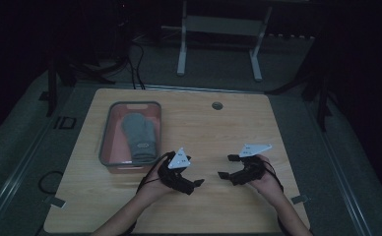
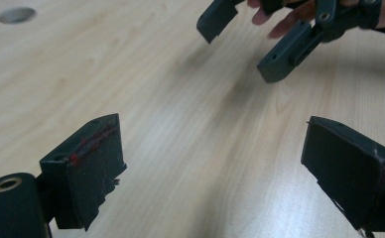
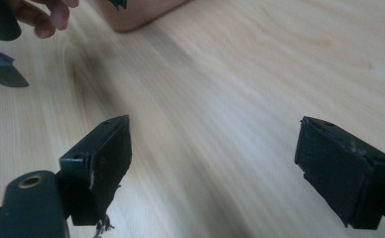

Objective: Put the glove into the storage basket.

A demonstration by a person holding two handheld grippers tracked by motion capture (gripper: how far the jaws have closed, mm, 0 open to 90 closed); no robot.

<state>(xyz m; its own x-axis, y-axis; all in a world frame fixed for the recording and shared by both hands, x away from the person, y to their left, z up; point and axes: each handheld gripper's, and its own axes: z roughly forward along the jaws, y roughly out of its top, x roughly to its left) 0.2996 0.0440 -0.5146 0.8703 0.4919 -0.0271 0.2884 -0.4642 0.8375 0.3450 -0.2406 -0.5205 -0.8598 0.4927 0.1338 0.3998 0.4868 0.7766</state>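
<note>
A grey-rimmed tray (image 1: 109, 129) with a pinkish floor sits on the left part of the wooden table (image 1: 213, 128), and a grey mitten (image 1: 139, 133) lies inside it, stretched along the tray's length with its cuff toward the near end. Just to the right of the tray's near corner, the left gripper (image 1: 197, 186) hangs low over the bare wood, its 2 jaws spread wide with nothing between them; in the left gripper view the same gripper (image 2: 215, 171) shows only wood grain in the gap. The mitten is near this gripper but apart from it, untouched in the tray. Farther right, the right gripper (image 1: 227, 166) faces the left one across a stretch of bare table, its 2 jaws also released and apart, and the right gripper view (image 3: 213, 158) shows no object between them. A small round hole (image 1: 217, 105) marks the table's far edge.
</note>
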